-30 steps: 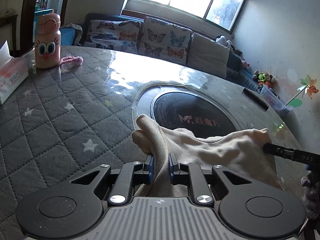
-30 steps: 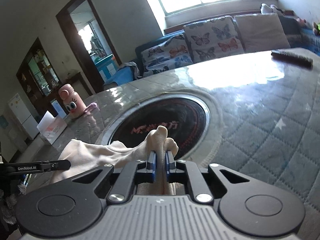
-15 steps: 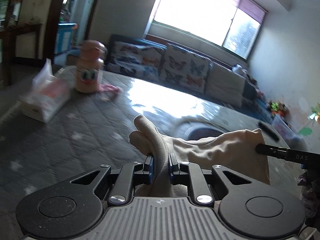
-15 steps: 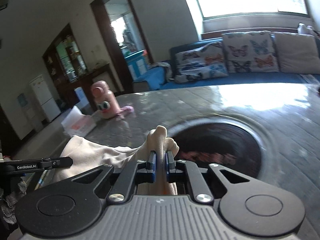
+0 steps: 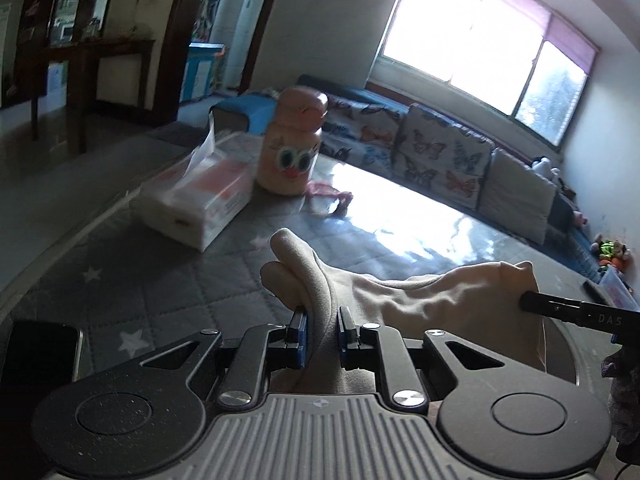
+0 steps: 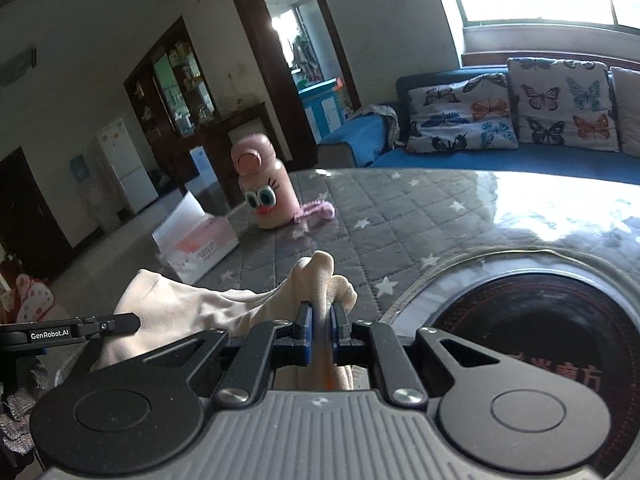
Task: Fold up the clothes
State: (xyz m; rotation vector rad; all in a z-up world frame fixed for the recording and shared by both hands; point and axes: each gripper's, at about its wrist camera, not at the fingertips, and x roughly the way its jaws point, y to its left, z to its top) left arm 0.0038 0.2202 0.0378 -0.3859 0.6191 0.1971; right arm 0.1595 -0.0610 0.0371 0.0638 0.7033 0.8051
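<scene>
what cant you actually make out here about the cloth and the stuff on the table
- Beige garment, both wrist views: its lower part hangs behind the gripper bodies, so its type and fold state are hidden.
- Tissue pack, left wrist view: motion blur makes the print unreadable.
- Dark phone-like slab, left wrist view: cut by the edge.
- Round inset, right wrist view: lettering partly covered.

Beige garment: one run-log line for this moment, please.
stage: mid-fold carry | left claw: shut on beige garment | right claw: shut on beige garment | garment: bunched, stretched between claws above table
</scene>
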